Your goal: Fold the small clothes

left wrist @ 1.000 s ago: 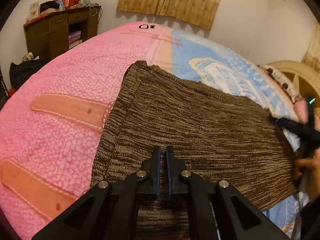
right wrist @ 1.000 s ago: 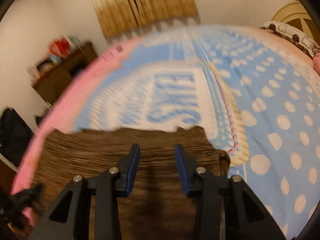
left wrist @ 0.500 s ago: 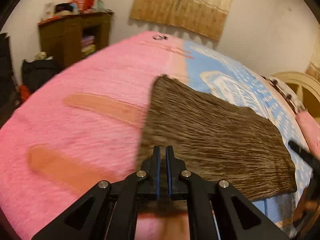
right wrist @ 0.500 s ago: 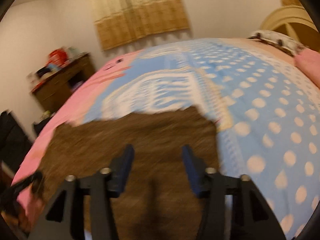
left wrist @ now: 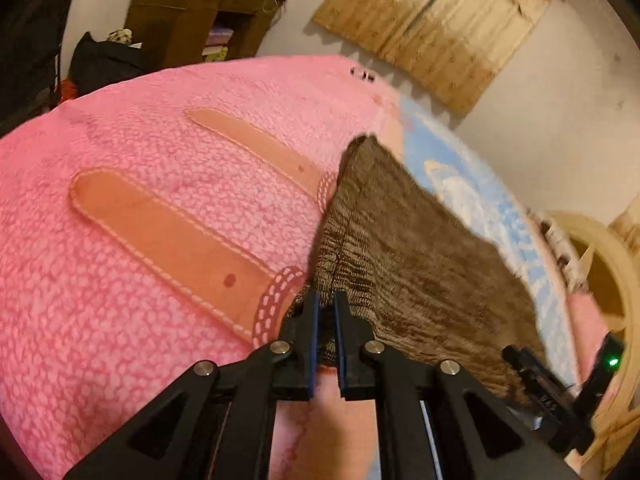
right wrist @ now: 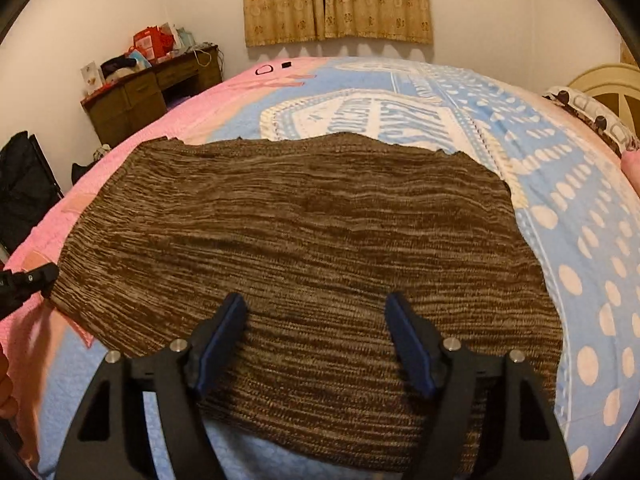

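A brown knit garment [right wrist: 312,240] lies spread on the bed, over the pink and blue blanket [right wrist: 580,220]. In the left wrist view the garment [left wrist: 408,264] runs away to the right. My left gripper [left wrist: 325,300] is shut on the garment's near left corner, with cloth showing between the fingers. My right gripper [right wrist: 316,312] is open, its fingers wide apart just above the garment's near edge, holding nothing. The left gripper's tip [right wrist: 28,280] shows at the garment's left corner in the right wrist view. The right gripper [left wrist: 560,396] shows at the lower right of the left wrist view.
A wooden desk [right wrist: 152,92] with clutter stands by the far left wall. A dark bag [left wrist: 104,60] sits beside it. Curtains [right wrist: 336,0] hang on the back wall. A pale headboard [right wrist: 604,84] and a patterned pillow [right wrist: 588,112] are at the right.
My left gripper has swung left along the garment's edge to its corner, still shut on the cloth. My right gripper has opened wider and pulled back over the near edge.
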Demonstrator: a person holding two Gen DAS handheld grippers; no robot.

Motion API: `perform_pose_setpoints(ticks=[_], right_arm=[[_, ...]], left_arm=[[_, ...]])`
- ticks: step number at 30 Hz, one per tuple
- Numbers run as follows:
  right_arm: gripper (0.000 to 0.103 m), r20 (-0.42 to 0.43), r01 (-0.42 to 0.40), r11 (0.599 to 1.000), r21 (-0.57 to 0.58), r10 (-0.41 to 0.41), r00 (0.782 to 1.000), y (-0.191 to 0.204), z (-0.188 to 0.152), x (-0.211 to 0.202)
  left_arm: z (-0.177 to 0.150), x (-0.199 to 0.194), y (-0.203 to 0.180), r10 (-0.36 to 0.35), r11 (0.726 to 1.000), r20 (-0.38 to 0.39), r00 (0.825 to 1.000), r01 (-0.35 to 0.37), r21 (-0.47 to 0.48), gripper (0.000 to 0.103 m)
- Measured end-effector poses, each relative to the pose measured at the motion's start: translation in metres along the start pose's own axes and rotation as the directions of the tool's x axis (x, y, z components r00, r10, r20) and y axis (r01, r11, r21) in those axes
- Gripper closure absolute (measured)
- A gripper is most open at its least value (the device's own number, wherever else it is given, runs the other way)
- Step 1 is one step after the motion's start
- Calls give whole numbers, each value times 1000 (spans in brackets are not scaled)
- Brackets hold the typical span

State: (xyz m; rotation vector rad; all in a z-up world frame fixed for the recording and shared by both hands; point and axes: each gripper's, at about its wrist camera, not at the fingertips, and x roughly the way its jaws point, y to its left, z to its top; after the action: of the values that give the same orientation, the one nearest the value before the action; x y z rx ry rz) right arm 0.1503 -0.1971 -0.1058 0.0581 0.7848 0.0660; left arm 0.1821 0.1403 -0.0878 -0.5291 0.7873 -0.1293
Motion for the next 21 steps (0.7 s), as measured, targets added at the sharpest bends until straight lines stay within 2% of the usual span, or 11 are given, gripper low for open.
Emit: perform_pose_setpoints(ticks=[1,2,4,5,9,11,13,15,17,19,21], right_arm=[[27,1,-1,1000,1,1,1000,2,1,0],[27,1,-1,1000,1,1,1000,1,2,0],[26,2,-3,1000,1,3,1000,2,1,0],[26,3,-5,1000,1,5,1000,5,0,-1],[26,7,-19,1000,10,19,1000,3,2,-1],[26,9,-28,999,17,28,1000,2,2,-1],[26,12,-37,999,23,37,999,0,2,-1],[26,14,-41,999,26,41,999,0,2,-1],[26,14,-41,999,26,41,999,0,1,-1],[26,14,-42,999,27,41,999,0,1,-1],[26,15,-44,999,29,44,999,0,2,-1]], left_arm=[[-3,-1,5,-11,1000,9,1000,11,-29,90],[-5,0,9,-15,999,-7,1000,14,-49,70],[-10,0,11,-70,997,-2,998,70,-23,52],[-11,-1,7,-78,997,-1,997,78,8,47],[-12,-4,-8,-15,999,0,1000,15,49,46],[-11,-7,-9,-12,1000,5,1000,12,18,46],[-14,-6,-7,20,999,-24,1000,-21,-30,46],[-22,-11,-10,41,996,-18,999,-42,-75,45],[-28,-10,-12,50,996,-4,999,-50,-76,34],[-27,-4,-18,64,995,15,998,-63,-82,30],[-21,6,-20,79,992,38,996,-75,-105,29]])
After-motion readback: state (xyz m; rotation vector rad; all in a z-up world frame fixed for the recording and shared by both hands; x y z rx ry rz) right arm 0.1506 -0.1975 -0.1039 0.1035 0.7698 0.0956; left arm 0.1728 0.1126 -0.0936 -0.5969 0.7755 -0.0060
